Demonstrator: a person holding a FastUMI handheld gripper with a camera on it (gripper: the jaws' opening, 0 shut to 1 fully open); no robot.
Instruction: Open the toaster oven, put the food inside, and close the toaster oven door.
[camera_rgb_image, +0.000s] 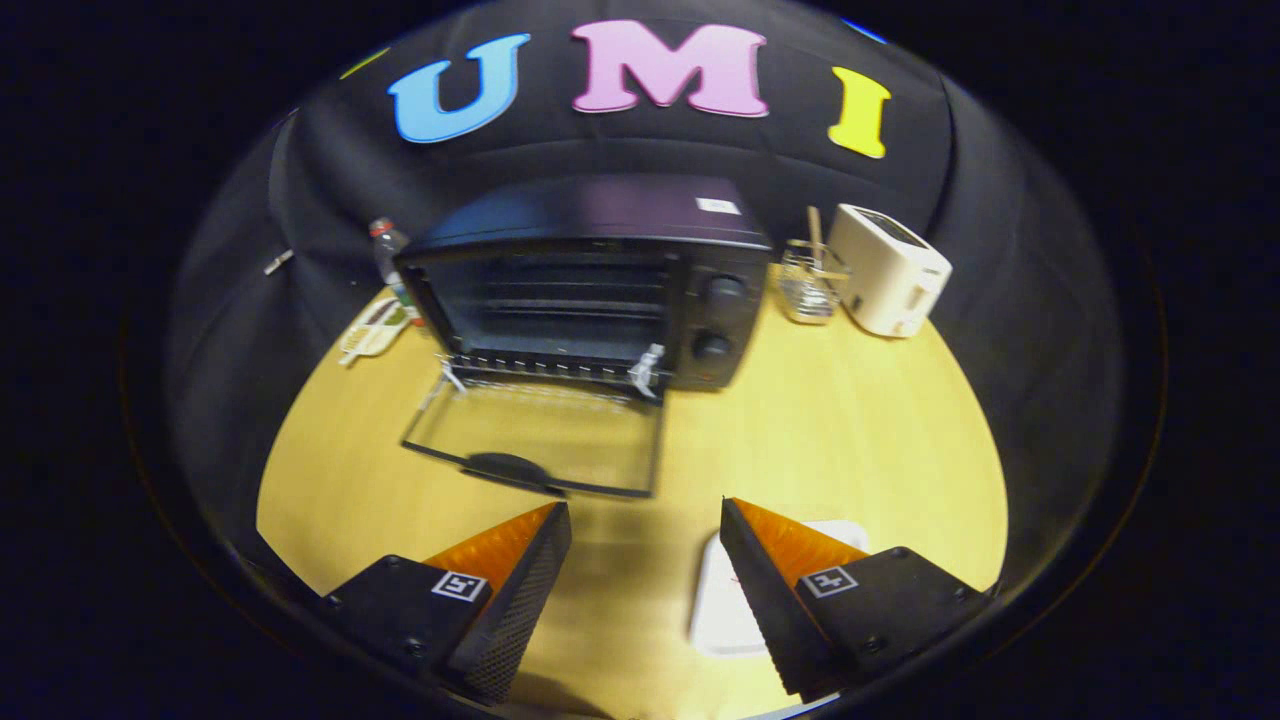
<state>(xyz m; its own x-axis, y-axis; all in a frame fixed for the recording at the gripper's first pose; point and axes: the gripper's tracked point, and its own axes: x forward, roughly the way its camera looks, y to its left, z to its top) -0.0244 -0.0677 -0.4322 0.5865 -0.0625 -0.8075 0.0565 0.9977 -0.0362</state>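
Observation:
A black toaster oven (600, 280) stands at the back of the wooden table (850, 430). Its glass door (540, 440) is folded down flat onto the table, handle toward me, and the dark inside with its wire rack is exposed. My gripper (645, 525) hangs above the table in front of the door, open, with nothing between its orange-and-black fingers (520, 560). A white plate or tray (725, 600) lies on the table under the right finger, mostly hidden by it. I cannot make out any food on it.
A white toaster (890, 270) stands at the back right, with a small wire rack (810, 285) beside it. A plastic bottle (390, 255) and a flat packet (375, 330) sit left of the oven. Bare wood lies right of the open door.

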